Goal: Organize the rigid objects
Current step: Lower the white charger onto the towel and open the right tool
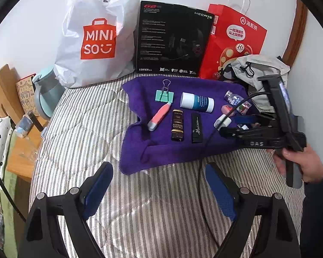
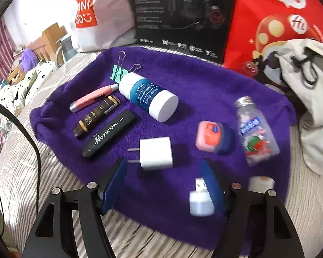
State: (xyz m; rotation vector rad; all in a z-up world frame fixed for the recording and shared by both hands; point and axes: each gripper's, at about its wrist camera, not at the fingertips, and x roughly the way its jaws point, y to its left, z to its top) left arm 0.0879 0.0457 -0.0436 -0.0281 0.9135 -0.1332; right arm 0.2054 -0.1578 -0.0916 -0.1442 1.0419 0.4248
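Note:
A purple towel (image 2: 204, 81) lies on the striped bed and carries several small items. A mint binder clip (image 2: 118, 71), a pink-grey pen-shaped tool (image 2: 90, 99), a white-and-blue tube (image 2: 148, 96), a brown stick box (image 2: 97, 116) and a black "Horizon" case (image 2: 109, 135) lie at its left. A pink tin with a blue lid (image 2: 213, 137) and a clear bottle (image 2: 256, 133) lie at its right. My right gripper (image 2: 163, 182) is open over the towel's near edge, just behind a white charger plug (image 2: 156, 153). A small white adapter (image 2: 199, 197) sits by its right finger. My left gripper (image 1: 159, 185) is open above the bed, holding nothing.
Against the wall stand a white MINISO bag (image 1: 97, 36), a black headset box (image 1: 172, 40) and a red paper bag (image 1: 232, 40). A grey drawstring pouch (image 2: 312, 99) slumps at the towel's right. A teal jug (image 1: 44, 94) and wooden side table (image 1: 21, 154) stand left of the bed.

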